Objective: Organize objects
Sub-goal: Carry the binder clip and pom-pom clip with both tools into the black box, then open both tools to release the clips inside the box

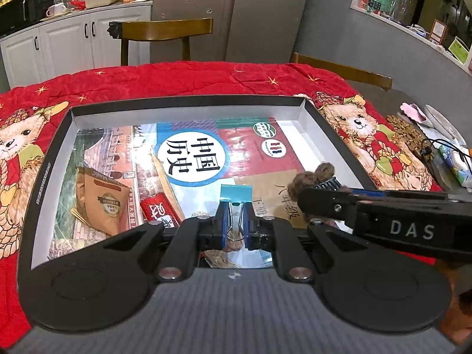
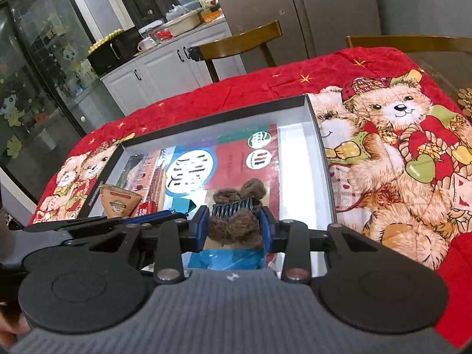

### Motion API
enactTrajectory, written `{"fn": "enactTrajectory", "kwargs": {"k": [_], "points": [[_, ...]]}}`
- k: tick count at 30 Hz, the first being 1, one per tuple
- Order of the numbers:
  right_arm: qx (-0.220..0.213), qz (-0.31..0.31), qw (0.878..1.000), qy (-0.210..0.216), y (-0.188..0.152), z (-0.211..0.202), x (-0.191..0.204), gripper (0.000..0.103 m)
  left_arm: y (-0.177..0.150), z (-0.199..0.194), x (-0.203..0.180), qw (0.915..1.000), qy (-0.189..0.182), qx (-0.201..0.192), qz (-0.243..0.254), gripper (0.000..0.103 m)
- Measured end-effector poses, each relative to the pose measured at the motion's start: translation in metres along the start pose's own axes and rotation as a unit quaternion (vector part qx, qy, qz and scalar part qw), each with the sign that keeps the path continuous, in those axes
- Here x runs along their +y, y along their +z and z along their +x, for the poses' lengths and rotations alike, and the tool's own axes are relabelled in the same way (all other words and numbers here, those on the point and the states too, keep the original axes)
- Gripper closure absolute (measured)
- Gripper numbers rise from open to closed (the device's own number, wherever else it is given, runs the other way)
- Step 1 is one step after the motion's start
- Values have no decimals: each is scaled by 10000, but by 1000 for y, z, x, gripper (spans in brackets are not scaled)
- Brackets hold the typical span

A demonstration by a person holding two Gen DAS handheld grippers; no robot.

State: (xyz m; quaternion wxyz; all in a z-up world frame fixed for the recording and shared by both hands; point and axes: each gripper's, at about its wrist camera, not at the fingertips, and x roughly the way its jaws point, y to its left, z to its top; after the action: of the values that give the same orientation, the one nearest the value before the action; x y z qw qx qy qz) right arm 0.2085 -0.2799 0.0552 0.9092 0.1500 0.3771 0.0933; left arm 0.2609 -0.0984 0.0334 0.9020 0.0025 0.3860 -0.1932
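A shallow black box [image 1: 188, 100] with white inner walls lies on the red quilt and holds a history textbook [image 1: 191, 159], a brown packet [image 1: 103, 203] and a red packet [image 1: 160, 209]. My left gripper [image 1: 236, 216] is shut on the wire handles of a teal binder clip [image 1: 236, 191], low over the book's near edge. My right gripper [image 2: 234, 224] is shut on a brown fuzzy hair claw [image 2: 233, 227] with dark teeth, just above the book [image 2: 236, 159] in the box [image 2: 206, 118]. In the left wrist view the right gripper [image 1: 315, 190] and the hair claw [image 1: 309, 178] come in from the right, close beside the binder clip.
The red bear-print quilt [image 1: 177, 79] covers the table. Two wooden chairs [image 1: 165, 32] stand at the far side. To the right of the quilt lie a black cable [image 1: 430, 147], wrappers and a plate. White cabinets [image 1: 67, 44] and a fridge stand behind.
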Motion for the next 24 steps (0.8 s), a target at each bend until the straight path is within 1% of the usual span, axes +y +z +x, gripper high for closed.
{"fn": "enactTrajectory", "kwargs": {"k": [5,12,15,17,20,23,24], "points": [[76,30,9999,-70,-2,4,-3,62,-1,3,1,10000,1,78,-11,90],[118,30,9999,-47,-3,9,-4,62,-3,8,1,9999,24,143,-37,90],[151,40,9999,-24,-3,11,-3,60,-4,9,2,9999,-35,165,-23,90],[197,45,9998,-2,-2,10,-3,59,-4,9,2,9999,-7,167,-20,90],[236,113,9996,54,-1,8,-2,51,-2,7,4,9998,-14,200,-52,90],[195,122,9996,132,2,1,-1,35,3,-1,7,9998,-95,201,-14,90],[161,92,9997,141,3,-2,0,33,5,-4,8,9997,-133,199,29,90]]}}
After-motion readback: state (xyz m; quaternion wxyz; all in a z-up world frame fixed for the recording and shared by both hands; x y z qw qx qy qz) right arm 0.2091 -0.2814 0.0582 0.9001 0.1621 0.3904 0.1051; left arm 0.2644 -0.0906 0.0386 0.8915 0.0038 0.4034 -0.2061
